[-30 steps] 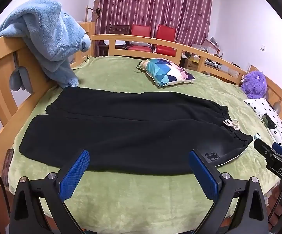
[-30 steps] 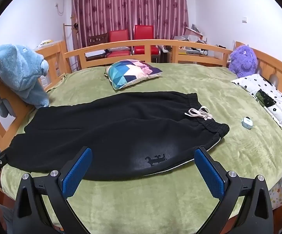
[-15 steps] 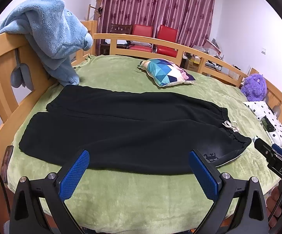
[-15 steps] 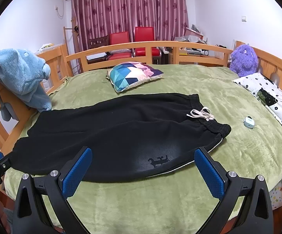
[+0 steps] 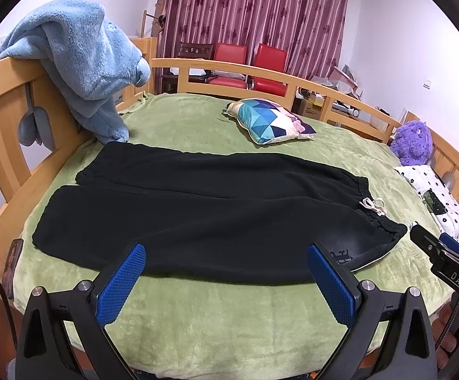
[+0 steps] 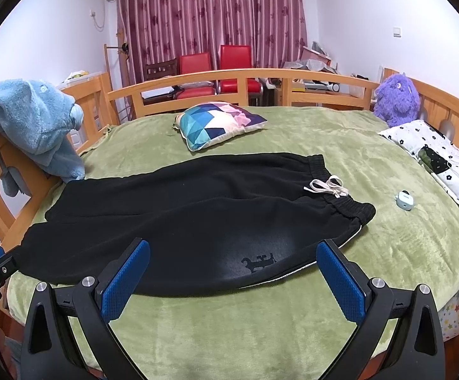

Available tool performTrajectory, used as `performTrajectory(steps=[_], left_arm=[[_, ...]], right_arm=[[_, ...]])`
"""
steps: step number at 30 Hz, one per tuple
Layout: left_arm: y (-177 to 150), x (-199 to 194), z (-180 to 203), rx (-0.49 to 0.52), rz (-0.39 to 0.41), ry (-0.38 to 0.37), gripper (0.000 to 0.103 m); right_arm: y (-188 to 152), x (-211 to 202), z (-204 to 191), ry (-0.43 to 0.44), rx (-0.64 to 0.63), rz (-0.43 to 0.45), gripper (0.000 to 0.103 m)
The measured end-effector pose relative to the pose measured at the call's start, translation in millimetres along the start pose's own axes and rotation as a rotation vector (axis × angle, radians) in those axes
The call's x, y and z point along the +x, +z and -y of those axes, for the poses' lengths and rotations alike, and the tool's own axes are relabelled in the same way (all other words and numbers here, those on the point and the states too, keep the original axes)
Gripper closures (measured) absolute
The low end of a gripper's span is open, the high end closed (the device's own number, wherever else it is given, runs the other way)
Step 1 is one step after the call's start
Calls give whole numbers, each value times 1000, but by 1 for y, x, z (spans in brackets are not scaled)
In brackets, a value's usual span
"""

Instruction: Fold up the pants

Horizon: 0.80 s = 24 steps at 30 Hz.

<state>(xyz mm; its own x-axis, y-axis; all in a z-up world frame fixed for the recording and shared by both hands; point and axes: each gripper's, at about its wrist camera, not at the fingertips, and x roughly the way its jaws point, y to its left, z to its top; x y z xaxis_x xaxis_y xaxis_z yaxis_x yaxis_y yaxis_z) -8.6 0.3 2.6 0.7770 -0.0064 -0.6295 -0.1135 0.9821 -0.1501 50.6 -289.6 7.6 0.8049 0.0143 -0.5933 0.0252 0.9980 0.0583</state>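
Note:
Black pants (image 5: 216,209) lie flat on the green bed cover (image 5: 229,316), both legs side by side pointing left, the waistband with a white drawstring (image 5: 373,205) at the right. They also show in the right wrist view (image 6: 197,215), with a small dog print (image 6: 258,261) near the front hem. My left gripper (image 5: 226,285) is open and empty, hovering over the near edge of the pants. My right gripper (image 6: 232,281) is open and empty, over the near edge by the waist. The right gripper's body shows at the right of the left wrist view (image 5: 445,262).
A colourful pillow (image 6: 220,123) lies behind the pants. A blue fleece (image 5: 80,60) hangs over the wooden bed rail (image 5: 4,120) at the left. A purple plush toy (image 6: 396,99), a spotted pillow (image 6: 435,155) and a small blue case (image 6: 404,200) sit at the right.
Both grippers have drawn back and risen slightly, so the pants sit a little farther away in both views. The pants have not moved.

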Motion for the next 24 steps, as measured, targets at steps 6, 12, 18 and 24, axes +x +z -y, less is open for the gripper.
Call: performTrajectory(steps=[6,12,18,24], left_arm=[[1,-5,3,9,6,-3,1],[2,-6,6,13,7,-3,1],[2,-8,6,10,8,-5,1],[2,-7,6,11,8,-5,1]], right_arm=[[-1,-2,-2,4,-3,3,0],[0,-2,-4,12,-5,7,0],[-1,-2,-4,12,-10,5,0],[-1,-2,-4,12,-10,6,0]])
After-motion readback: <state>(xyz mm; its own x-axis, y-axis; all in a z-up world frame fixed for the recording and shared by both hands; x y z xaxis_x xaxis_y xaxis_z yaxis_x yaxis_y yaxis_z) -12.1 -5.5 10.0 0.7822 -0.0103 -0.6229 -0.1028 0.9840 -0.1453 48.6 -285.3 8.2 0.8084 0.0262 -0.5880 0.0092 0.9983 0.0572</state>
